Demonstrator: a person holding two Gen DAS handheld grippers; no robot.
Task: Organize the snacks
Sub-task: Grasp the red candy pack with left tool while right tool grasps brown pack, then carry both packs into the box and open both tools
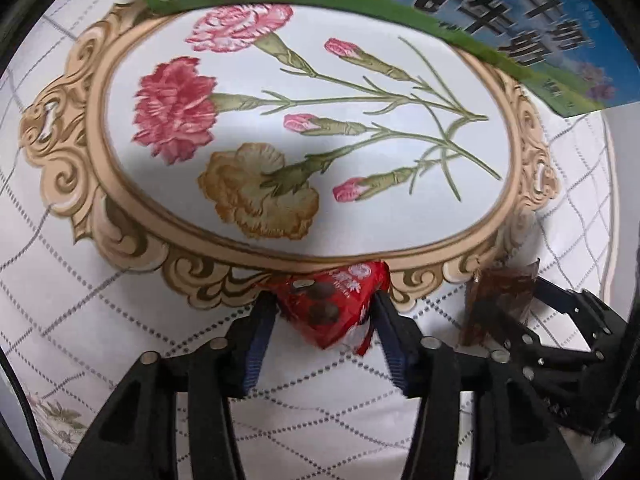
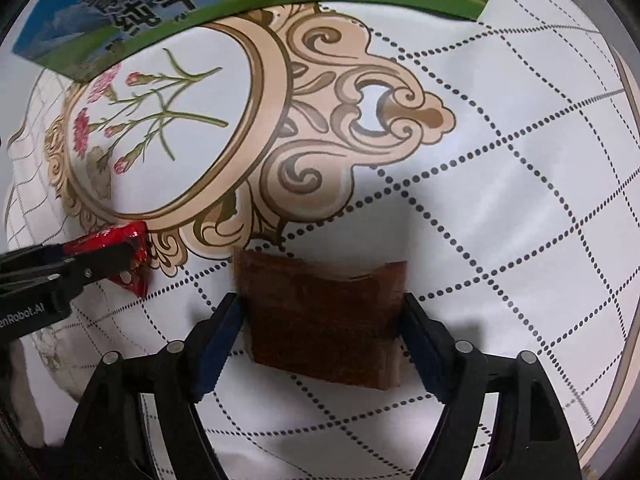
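Leftmost, the left gripper (image 1: 324, 300) points down at the tablecloth (image 1: 120, 320) with a red snack packet (image 1: 332, 304) lodged between its two blue-padded fingers (image 1: 260, 332). Both pads sit against the crumpled wrapper, so the tongs are clenched on it. The packet hangs at the lower edge of the tan scrolled frame (image 1: 100, 160) printed on the cloth, just below the oval of carnations (image 1: 176, 108).

From the right wrist view the same red packet (image 2: 132, 248) shows at the far left, pinched in the left gripper's black fingers (image 2: 92, 260).

Further right, the right gripper (image 2: 322, 316) also points down, with a brown snack packet (image 2: 324, 320) between its fingers. The packet fills the gap from one blue pad (image 2: 224, 336) to the other, and its lower corner looks blurred. Whether the pads press on it or merely flank it I cannot tell. In the left wrist view this brown packet (image 1: 500, 300) stands just beside the red one, over the dotted grid of the cloth.

Along the top edge lies a milk carton box (image 2: 248, 4), green and blue with cows and large dark characters, resting on the cloth well apart from both packets.
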